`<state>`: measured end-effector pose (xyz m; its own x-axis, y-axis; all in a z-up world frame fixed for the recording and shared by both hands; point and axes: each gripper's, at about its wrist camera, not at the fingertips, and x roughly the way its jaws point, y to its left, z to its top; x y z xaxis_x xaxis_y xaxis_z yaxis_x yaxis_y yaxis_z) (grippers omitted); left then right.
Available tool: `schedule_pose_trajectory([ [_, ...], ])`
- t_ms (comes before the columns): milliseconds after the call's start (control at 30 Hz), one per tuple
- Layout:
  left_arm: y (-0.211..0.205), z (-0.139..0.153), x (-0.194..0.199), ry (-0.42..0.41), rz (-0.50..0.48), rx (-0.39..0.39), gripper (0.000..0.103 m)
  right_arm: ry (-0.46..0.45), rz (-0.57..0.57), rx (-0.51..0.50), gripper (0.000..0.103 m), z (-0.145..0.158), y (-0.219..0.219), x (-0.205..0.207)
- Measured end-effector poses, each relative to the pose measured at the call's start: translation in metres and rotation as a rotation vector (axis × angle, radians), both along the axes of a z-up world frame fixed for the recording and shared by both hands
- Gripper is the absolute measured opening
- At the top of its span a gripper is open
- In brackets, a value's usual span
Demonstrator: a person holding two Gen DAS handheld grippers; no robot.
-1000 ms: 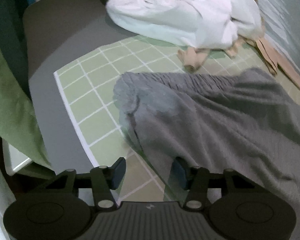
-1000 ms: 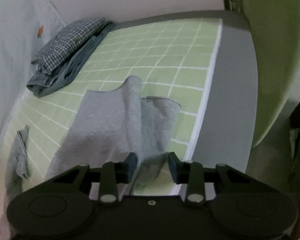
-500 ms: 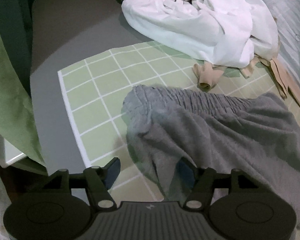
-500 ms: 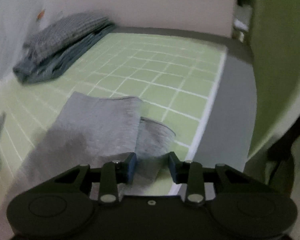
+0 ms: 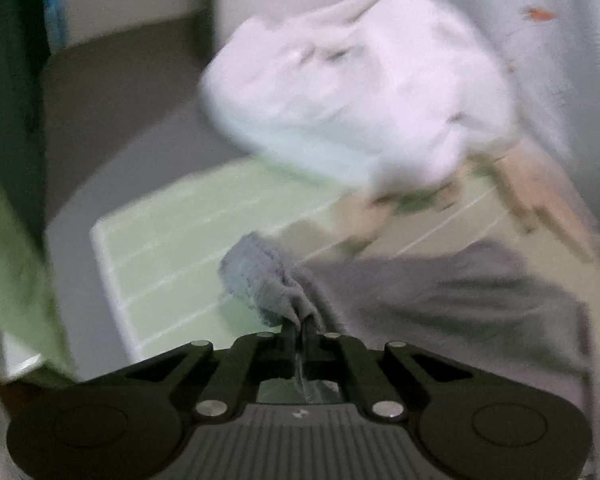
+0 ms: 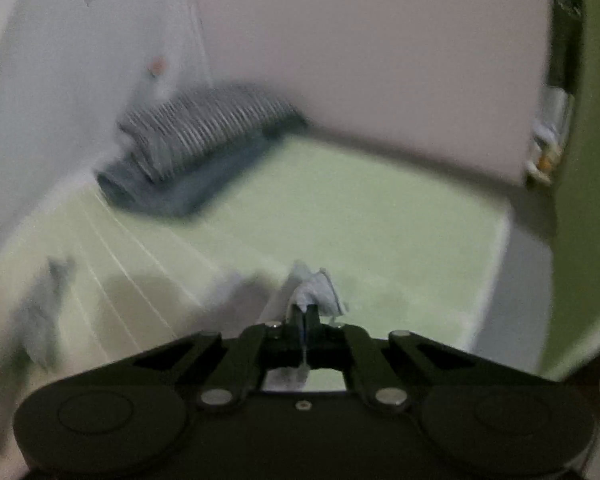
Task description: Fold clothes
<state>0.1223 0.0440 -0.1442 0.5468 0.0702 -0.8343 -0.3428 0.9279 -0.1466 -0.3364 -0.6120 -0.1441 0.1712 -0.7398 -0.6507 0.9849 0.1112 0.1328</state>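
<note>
Both tongs clamped on a grey knit garment over the green grid mat.

Left wrist view: left tongs [image 5: 299, 326] pinch the ribbed waistband of the grey shorts [image 5: 440, 292], which stretch rightward; crumpled white cloth [image 5: 356, 96] lies far. Right wrist view: right tongs [image 6: 303, 314] pinch a bunched corner of the grey shorts [image 6: 314, 286]; a folded checked stack [image 6: 204, 140] sits far left.

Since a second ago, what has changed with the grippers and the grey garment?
Both grippers have closed on the grey garment. The left gripper now pinches its bunched edge, and the right gripper pinches another edge; a second ago both stood open around the cloth. Both are lifting it off the green checked mat. The white pile and the folded stack stay where they were.
</note>
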Motion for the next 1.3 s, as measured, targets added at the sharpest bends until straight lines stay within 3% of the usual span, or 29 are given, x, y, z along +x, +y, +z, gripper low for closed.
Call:
schedule_pose_trajectory([
  [167,-0.045,0.071,0.040,-0.174,-0.088,-0.102,0.002,-0.154,0.056,-0.126,0.001,0.058,-0.042,0.031],
  [300,-0.064,0.134,0.042,-0.331,-0.112,-0.159,0.002,-0.319,0.052,-0.261,0.000,0.116,-0.055,0.032],
  [367,-0.068,0.155,0.032,-0.395,-0.121,-0.152,0.002,-0.338,0.049,-0.289,0.000,0.129,-0.060,0.025],
  [400,-0.070,0.157,0.028,-0.403,-0.120,-0.128,0.002,-0.289,0.063,-0.297,0.000,0.127,-0.062,0.025],
  [433,-0.068,0.153,0.023,-0.393,-0.120,-0.110,0.002,-0.238,0.077,-0.305,0.000,0.125,-0.064,0.026],
  [533,-0.055,0.139,0.007,-0.353,-0.106,-0.070,0.002,-0.251,0.053,-0.259,0.000,0.108,-0.063,0.003],
  [633,-0.031,0.106,-0.015,-0.264,-0.049,-0.067,0.002,-0.231,0.009,-0.206,0.000,0.083,-0.060,-0.021],
  [800,-0.006,0.032,-0.042,-0.056,0.007,0.022,0.003,-0.062,0.011,-0.005,0.000,0.008,-0.055,-0.038],
  [900,0.005,0.002,-0.053,0.024,0.034,0.028,0.003,0.011,0.014,0.114,0.001,-0.031,-0.050,-0.045],
  [967,0.007,-0.008,-0.058,0.057,0.056,0.033,0.004,0.045,0.018,0.165,0.001,-0.048,-0.045,-0.047],
  [1133,0.005,-0.008,-0.061,0.057,0.069,0.056,0.004,0.103,0.019,0.154,0.001,-0.046,-0.041,-0.050],
  [1233,-0.002,-0.004,-0.060,0.058,0.067,0.093,0.019,0.152,0.041,0.155,0.003,-0.040,-0.047,-0.045],
  [1267,-0.005,-0.002,-0.059,0.059,0.067,0.109,0.032,0.186,0.055,0.160,0.004,-0.042,-0.049,-0.042],
  [1300,-0.009,0.002,-0.062,0.051,0.066,0.127,0.045,0.212,0.066,0.152,0.017,-0.041,-0.047,-0.039],
])
